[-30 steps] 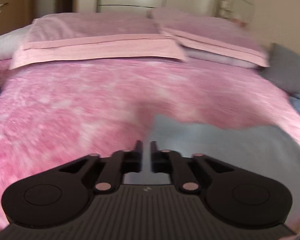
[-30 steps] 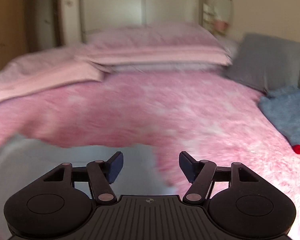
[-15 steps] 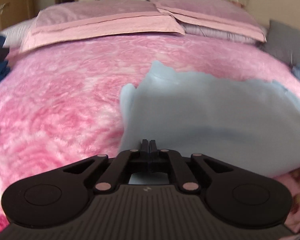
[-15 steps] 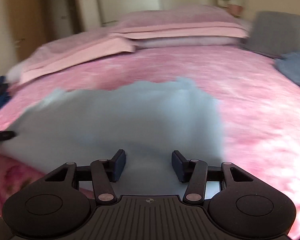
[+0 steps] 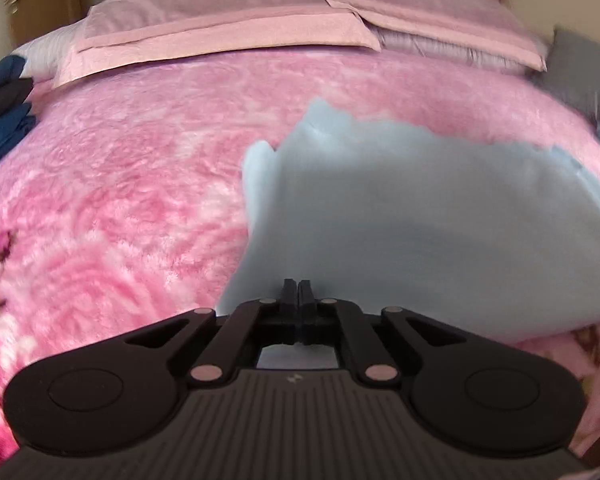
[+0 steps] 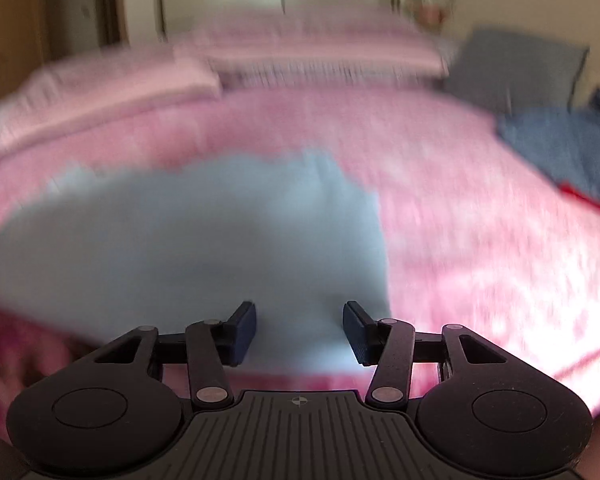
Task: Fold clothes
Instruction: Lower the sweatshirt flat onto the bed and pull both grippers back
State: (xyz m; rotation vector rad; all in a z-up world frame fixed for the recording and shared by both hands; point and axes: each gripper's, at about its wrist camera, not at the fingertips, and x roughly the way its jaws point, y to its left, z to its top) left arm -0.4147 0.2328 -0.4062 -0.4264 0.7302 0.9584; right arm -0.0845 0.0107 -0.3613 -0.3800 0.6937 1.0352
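We recorded the scene taking the pale blue garment (image 5: 440, 216) as our landmark, working left to right.

Item: dark blue clothing (image 5: 0, 120), well to the left of the garment, at the bed's edge.

Item: pink plush blanket (image 5: 120, 200), lying under the garment and all around it.

Item: pink pillows (image 5: 220, 28), beyond the garment at the head of the bed.

Item: left gripper (image 5: 299, 292), at the garment's near left edge. Its jaws were clenched together on the fabric, a strip of which showed behind them.

Item: the garment itself, spread across the blanket, its far edge ragged and rumpled; its near part appeared lifted at the left gripper.

Item: right gripper (image 6: 299, 330), over the garment's near right part (image 6: 188, 248). Its jaws stood apart, released, with the cloth seen between them but not pressed.

Item: grey cushion (image 6: 516, 68), beyond and to the right of the garment.

Item: blue fuzzy cloth (image 6: 560, 148), well to the right, with something red (image 6: 584, 196) beside it. This view was blurred.
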